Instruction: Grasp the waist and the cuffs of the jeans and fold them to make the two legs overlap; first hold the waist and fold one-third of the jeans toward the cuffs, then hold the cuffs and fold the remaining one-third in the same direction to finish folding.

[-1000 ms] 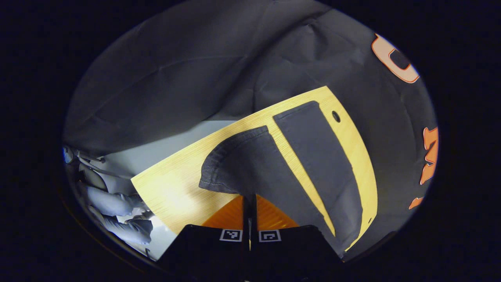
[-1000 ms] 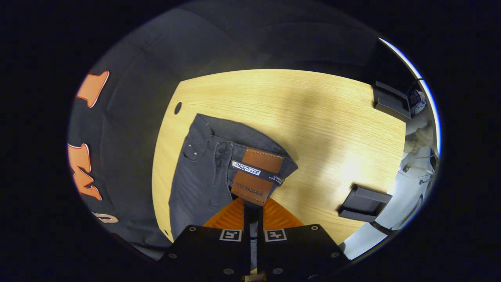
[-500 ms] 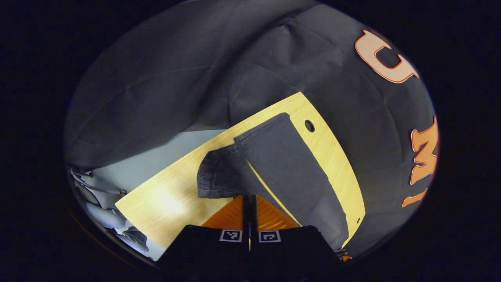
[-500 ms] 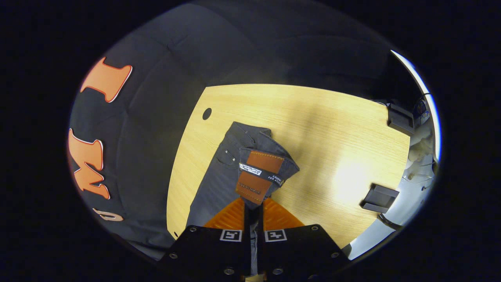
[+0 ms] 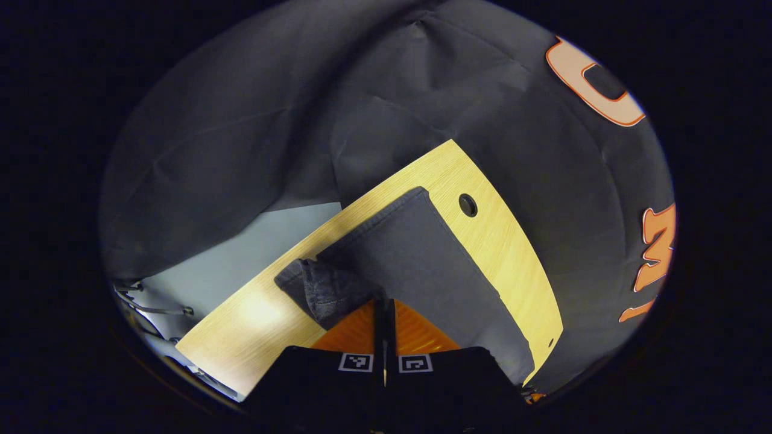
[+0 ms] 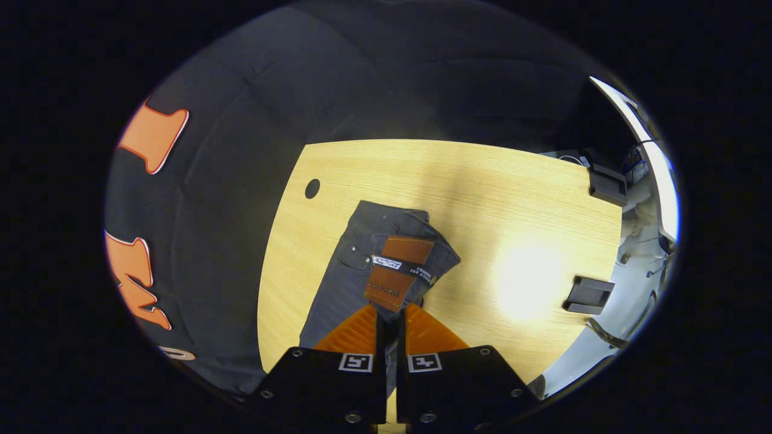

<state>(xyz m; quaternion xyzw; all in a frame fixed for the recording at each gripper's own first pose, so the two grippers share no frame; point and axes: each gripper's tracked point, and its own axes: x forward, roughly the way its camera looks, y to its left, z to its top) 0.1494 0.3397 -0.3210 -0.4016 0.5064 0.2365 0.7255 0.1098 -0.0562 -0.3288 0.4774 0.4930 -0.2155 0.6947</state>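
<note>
Since a second ago the held leg has come across onto the flat one; legs now overlap. Jeans [image 5: 422,265] lie on the wooden table [image 5: 500,235], directly ahead of both tools. Left gripper [image 5: 384,304] is clamped on the cuff [image 5: 322,289], right gripper [image 6: 390,310] on the waist [image 6: 398,271], fingers nearly together.
</note>
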